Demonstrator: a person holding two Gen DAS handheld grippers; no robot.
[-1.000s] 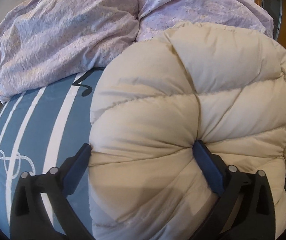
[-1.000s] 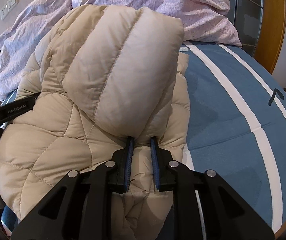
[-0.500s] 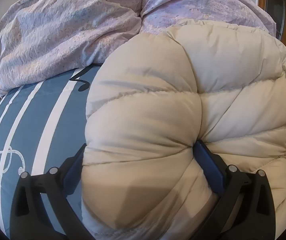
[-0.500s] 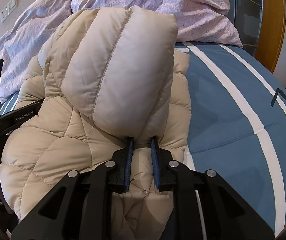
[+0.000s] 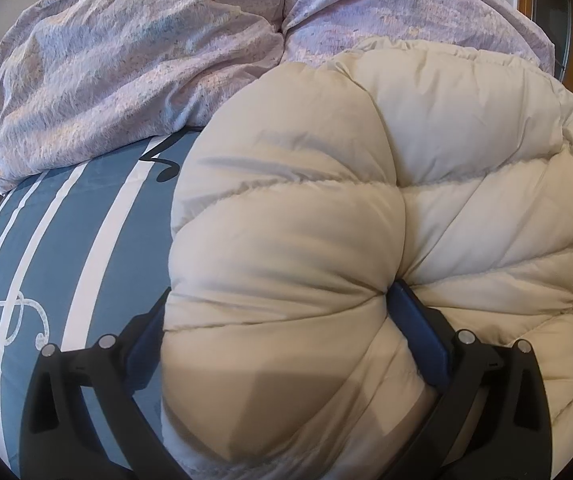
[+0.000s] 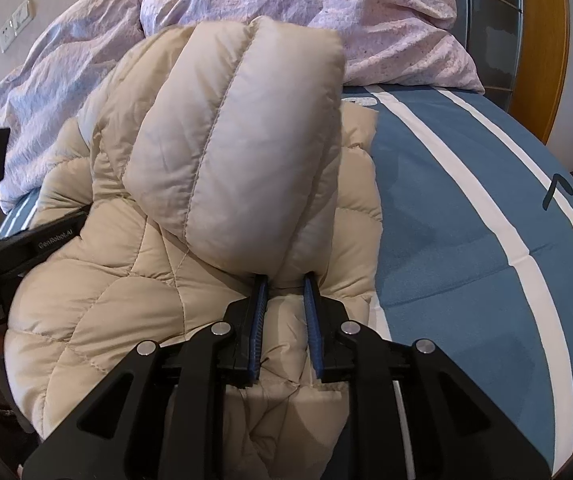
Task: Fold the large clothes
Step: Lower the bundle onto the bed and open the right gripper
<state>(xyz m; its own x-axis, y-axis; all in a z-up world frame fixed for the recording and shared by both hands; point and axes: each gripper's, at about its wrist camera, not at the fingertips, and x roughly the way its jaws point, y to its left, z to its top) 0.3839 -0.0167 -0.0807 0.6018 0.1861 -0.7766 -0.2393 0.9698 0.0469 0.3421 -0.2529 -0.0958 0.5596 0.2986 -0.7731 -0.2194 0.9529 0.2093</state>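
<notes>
You are gripping jacket (image 5: 294, 240) with both claws: left claw (image 5: 274, 320) wide around thick bundle, right claw (image 6: 284, 296) narrow, pinching raised fold. Jacket lying on bed (image 6: 466, 216), near quilt (image 6: 326, 8). Folding looking partway done; flattening remaining.

Beige quilted jacket (image 5: 326, 240), blue white-striped sheet (image 5: 66, 240), lilac speckled duvet (image 5: 126, 60).

Soft, even daylight fills both views; no glare shows. The left wrist view carries a grey shadow across the beige down jacket (image 5: 270, 412) at 6 o'clock. The right wrist view is sharp, with gentle shading in the blue bed sheet (image 6: 458, 248) at 3 o'clock. Fisheye curvature bends both pictures, and black vignetting darkens the corners.
</notes>
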